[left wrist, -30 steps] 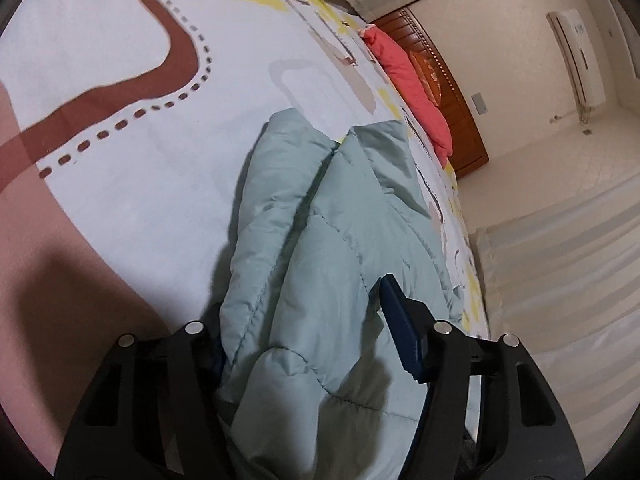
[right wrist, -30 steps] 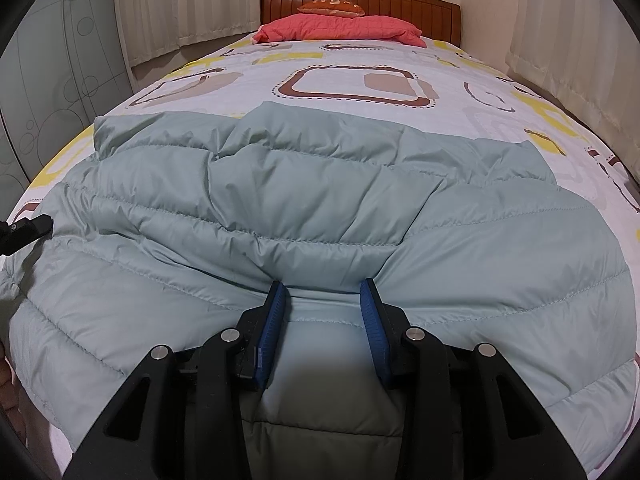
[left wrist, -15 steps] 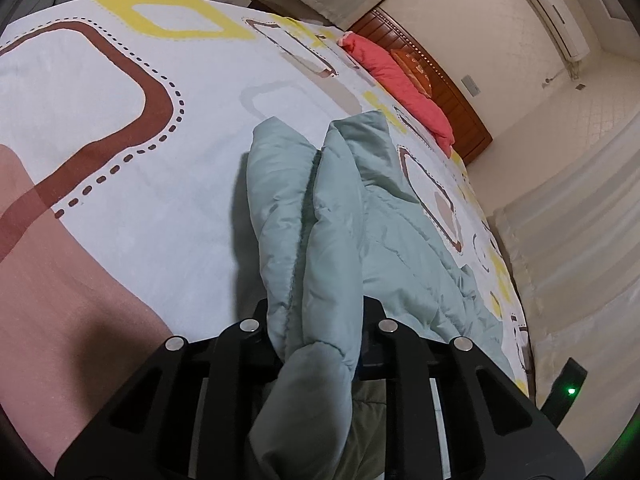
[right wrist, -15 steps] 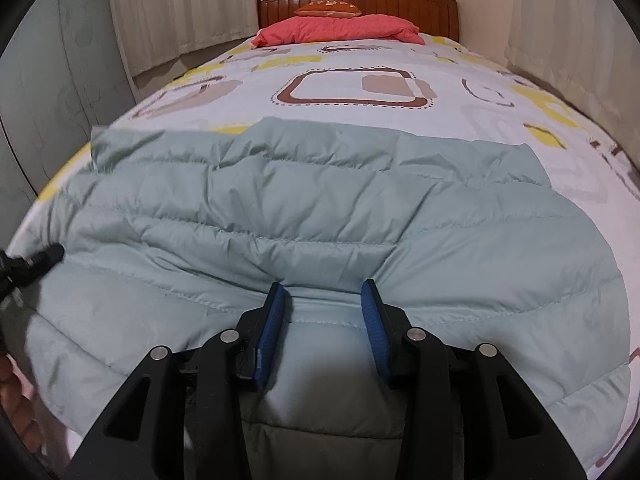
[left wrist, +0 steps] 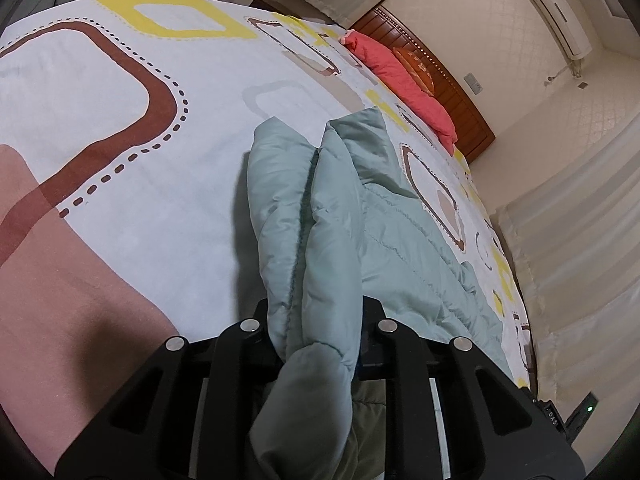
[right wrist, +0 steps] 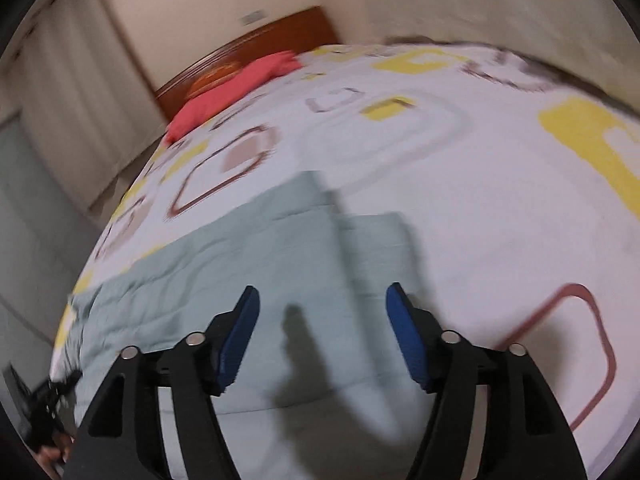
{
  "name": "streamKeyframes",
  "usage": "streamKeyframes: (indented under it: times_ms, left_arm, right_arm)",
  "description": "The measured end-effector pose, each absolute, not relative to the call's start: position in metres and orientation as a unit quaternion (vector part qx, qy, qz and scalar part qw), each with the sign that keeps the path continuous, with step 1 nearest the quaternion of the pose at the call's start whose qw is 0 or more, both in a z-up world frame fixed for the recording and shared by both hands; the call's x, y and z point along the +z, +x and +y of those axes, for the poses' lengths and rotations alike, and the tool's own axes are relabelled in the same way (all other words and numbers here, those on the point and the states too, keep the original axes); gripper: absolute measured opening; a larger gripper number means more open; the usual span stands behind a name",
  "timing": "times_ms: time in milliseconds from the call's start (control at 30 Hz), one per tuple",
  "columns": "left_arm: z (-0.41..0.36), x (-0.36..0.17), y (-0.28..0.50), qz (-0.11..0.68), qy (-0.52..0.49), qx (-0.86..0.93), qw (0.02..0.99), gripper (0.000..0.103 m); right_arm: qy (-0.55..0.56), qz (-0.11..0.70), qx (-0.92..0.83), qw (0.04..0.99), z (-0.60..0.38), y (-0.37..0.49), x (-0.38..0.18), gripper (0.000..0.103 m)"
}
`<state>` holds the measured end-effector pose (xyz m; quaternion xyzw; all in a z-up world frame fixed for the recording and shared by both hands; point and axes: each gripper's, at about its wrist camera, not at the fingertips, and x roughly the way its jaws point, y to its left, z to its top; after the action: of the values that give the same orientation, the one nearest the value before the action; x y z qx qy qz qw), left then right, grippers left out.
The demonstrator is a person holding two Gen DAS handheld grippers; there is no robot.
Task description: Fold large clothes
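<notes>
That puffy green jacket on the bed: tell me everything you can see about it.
The jacket is pale grey-green, padded and quilted in stitched bands, with a smooth, slightly shiny fabric. It lies spread across the patterned bedsheet. One end is bunched into thick folds and pinched in the left gripper, so that part stands up off the bed. The right gripper is open above a flat part, not touching it; that view is blurred. No zip or sleeve is clearly visible.

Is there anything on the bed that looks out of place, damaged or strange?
Nothing stands out. The left gripper pinches a bunched fold of the green jacket above the bed; the right gripper is open. The right wrist view is blurred.
</notes>
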<state>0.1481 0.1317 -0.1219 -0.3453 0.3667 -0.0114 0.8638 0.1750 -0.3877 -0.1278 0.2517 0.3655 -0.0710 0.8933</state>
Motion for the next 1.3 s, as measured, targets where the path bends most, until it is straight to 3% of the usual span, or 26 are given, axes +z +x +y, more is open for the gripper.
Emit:
streamKeyframes:
  times_ms: [167,433,467,500,567,700,833,1033,1300]
  left_arm:
    - [0.131,-0.123,0.15,0.369,-0.343,-0.008,0.864,0.021]
    - [0.131,-0.125,0.149,0.368,-0.348,-0.004,0.862,0.021]
    - [0.13,-0.126,0.149,0.368,-0.349,-0.002,0.862,0.021]
    - [0.13,-0.127,0.148,0.367,-0.35,0.0,0.862,0.021]
    - [0.129,-0.128,0.147,0.366,-0.357,0.007,0.859,0.021]
    - [0.131,-0.133,0.144,0.363,-0.391,0.015,0.845,0.024]
    - [0.133,-0.134,0.14,0.356,-0.405,0.015,0.842,0.024]
    - [0.122,-0.109,0.131,0.326,-0.397,0.003,0.858,0.016]
    - [0.062,-0.063,0.13,0.303,-0.356,-0.058,0.882,0.015]
  right_arm:
    - [0.368,0.368,-0.047,0.853,-0.427,0.176,-0.161,0.068]
    - [0.422,0.344,0.008,0.839,-0.418,0.189,-0.18,0.074]
    - [0.422,0.344,0.006,0.839,-0.417,0.19,-0.181,0.071]
    - [0.415,0.346,0.002,0.842,-0.414,0.191,-0.181,0.059]
    - [0.414,0.355,0.008,0.838,-0.411,0.194,-0.186,0.046]
    - [0.423,0.347,0.01,0.837,-0.415,0.189,-0.192,0.035]
    - [0.428,0.343,0.013,0.836,-0.416,0.188,-0.195,0.032]
    - [0.422,0.339,0.011,0.841,-0.416,0.177,-0.196,0.031]
    - [0.417,0.334,0.01,0.845,-0.413,0.171,-0.196,0.03]
